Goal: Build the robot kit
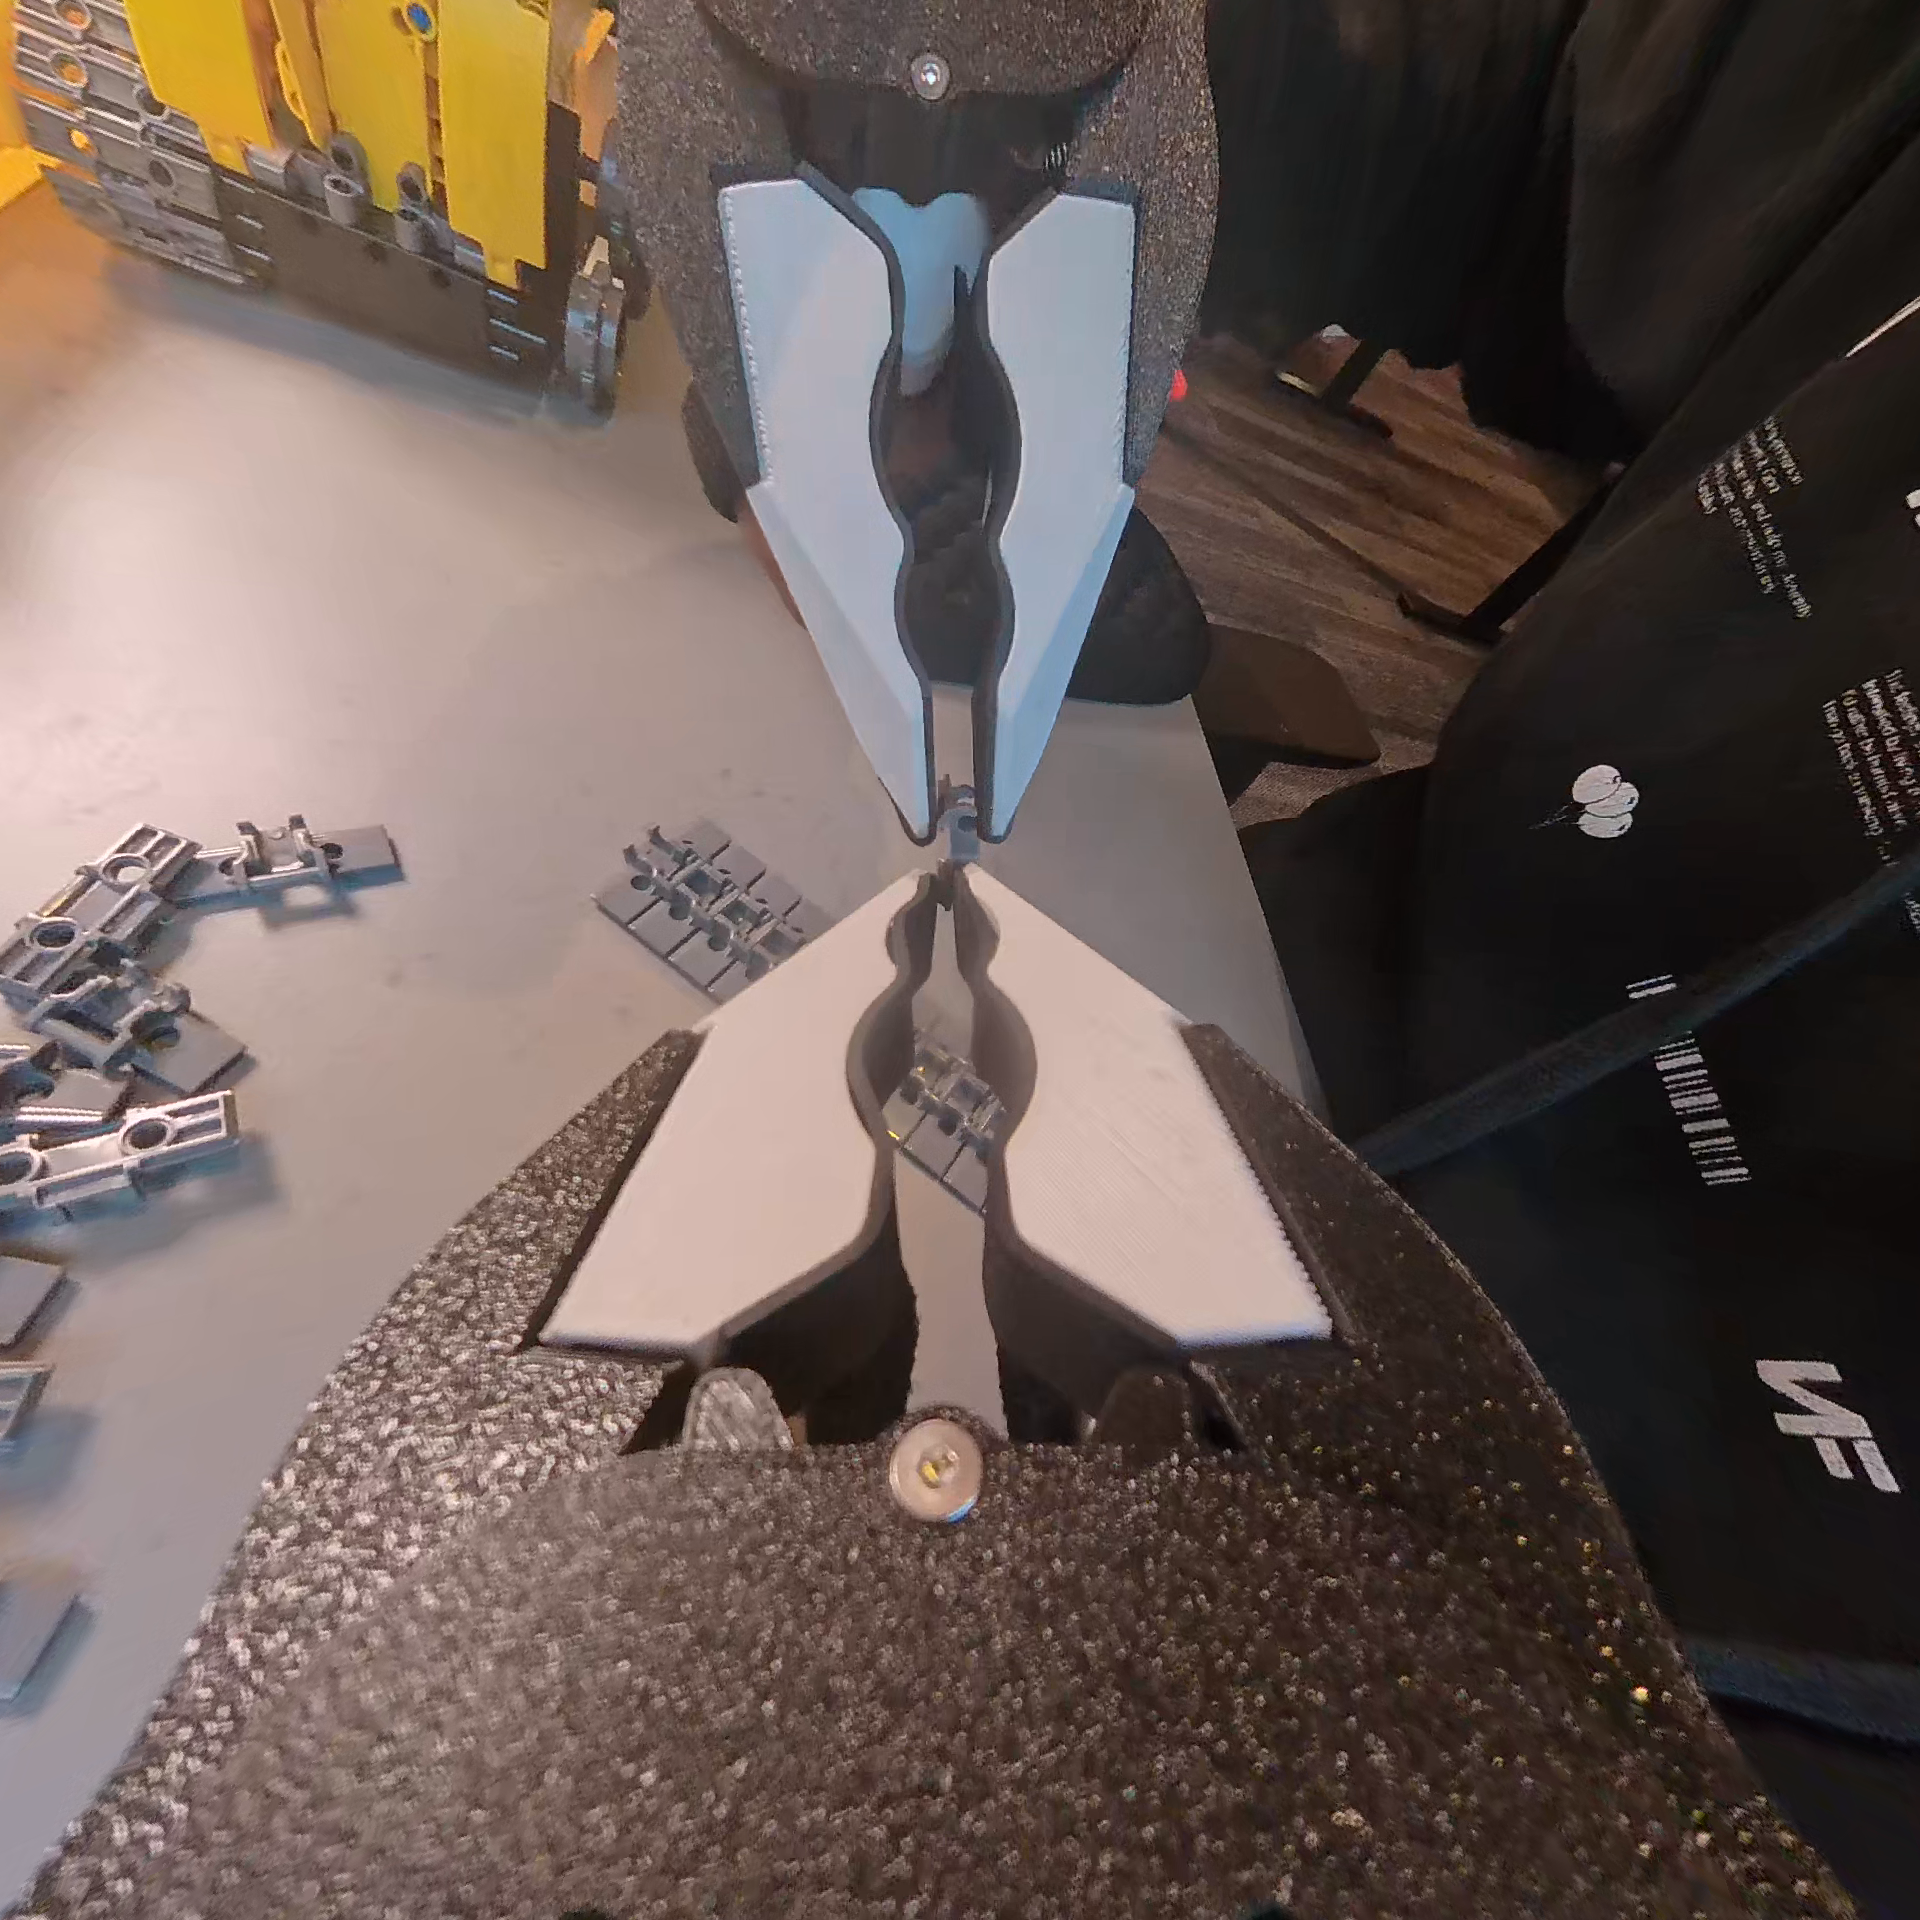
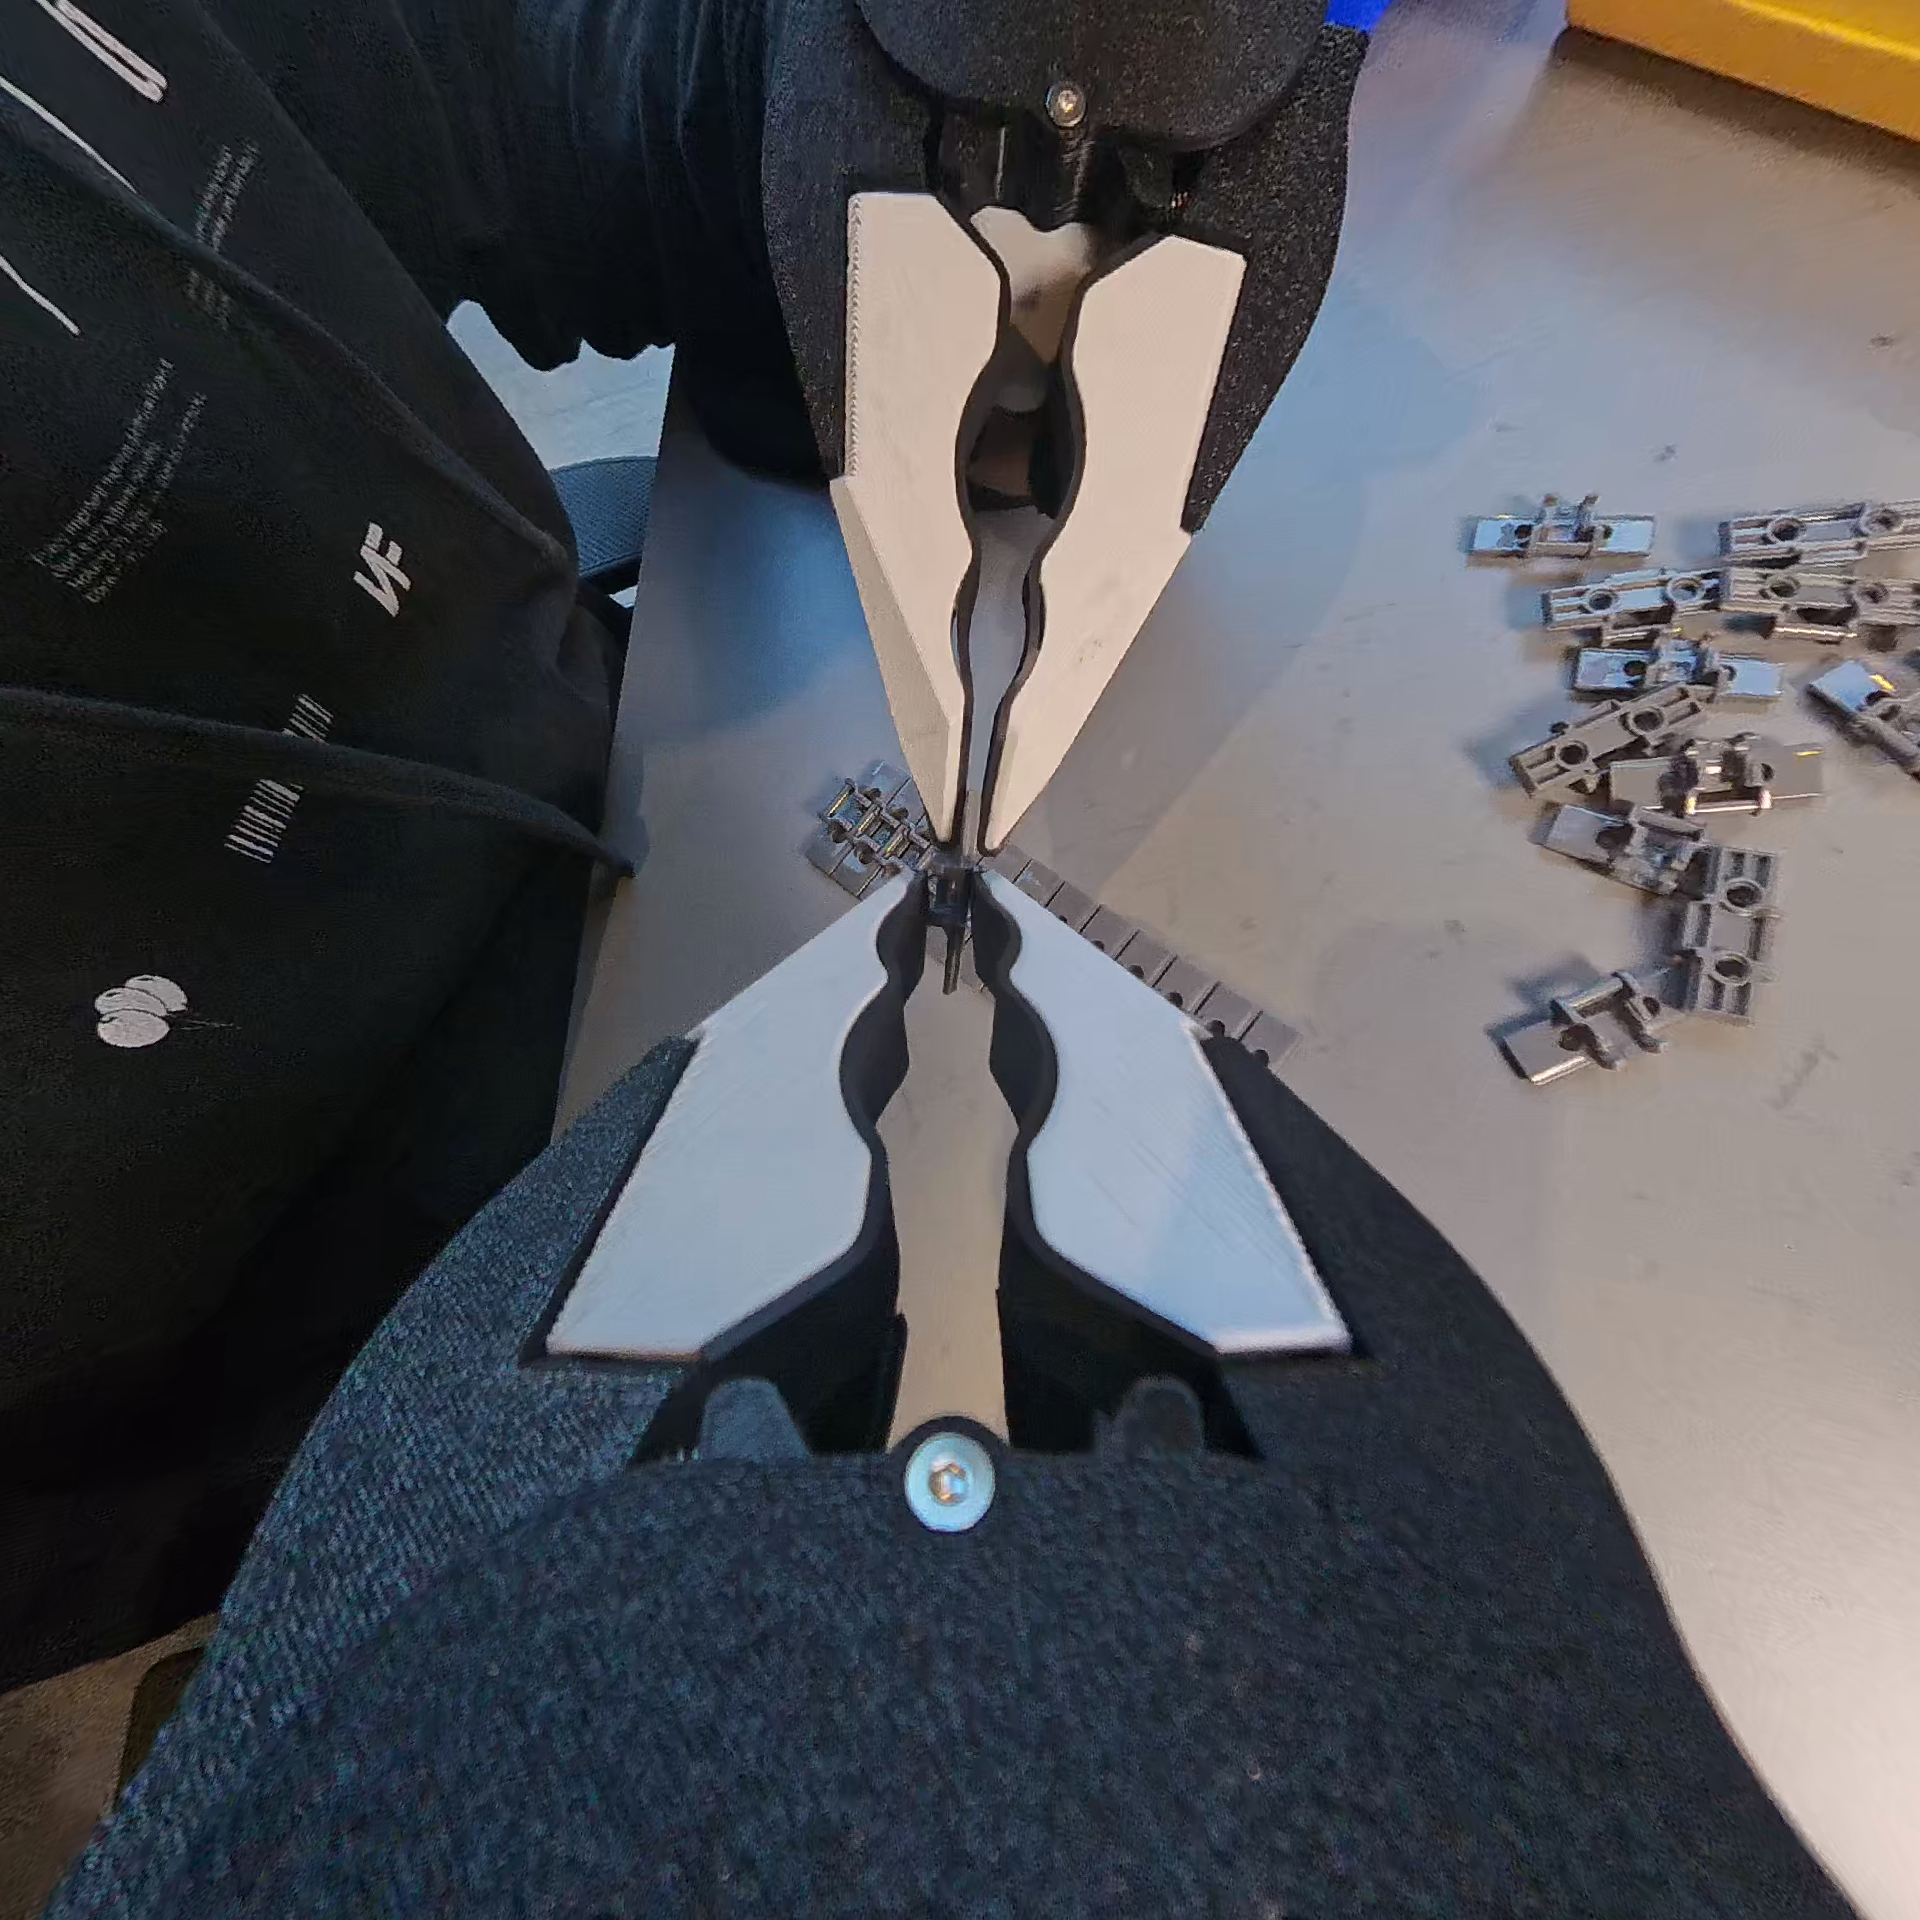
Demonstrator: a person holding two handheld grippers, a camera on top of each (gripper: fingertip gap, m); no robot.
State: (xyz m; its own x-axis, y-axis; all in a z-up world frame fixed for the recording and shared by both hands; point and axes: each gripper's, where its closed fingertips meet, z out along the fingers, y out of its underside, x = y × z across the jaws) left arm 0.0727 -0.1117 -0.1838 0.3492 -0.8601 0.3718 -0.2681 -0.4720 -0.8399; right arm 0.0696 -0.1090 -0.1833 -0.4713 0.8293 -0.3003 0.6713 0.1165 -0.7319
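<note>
My left gripper (image 1: 940, 883) and my right gripper (image 2: 945, 883) meet tip to tip just above the grey table (image 1: 416, 623). The right gripper (image 1: 961, 831) is shut on a small grey track link (image 1: 958, 824). The left gripper (image 2: 968, 831) is shut on a thin dark link seen edge-on (image 2: 948, 914). The two pieces touch between the tips; I cannot tell if they are joined. A short strip of joined links (image 1: 717, 920) lies flat on the table under the grippers, and it also shows in the right wrist view (image 2: 1143, 956).
Several loose grey track links (image 1: 114, 997) lie scattered on the table, also in the right wrist view (image 2: 1683, 727). A yellow and grey brick-built vehicle (image 1: 312, 135) stands at the back. A person in black printed clothing (image 2: 260, 727) sits at the table edge (image 1: 1236, 831). The grippers are tip to tip, or close to it.
</note>
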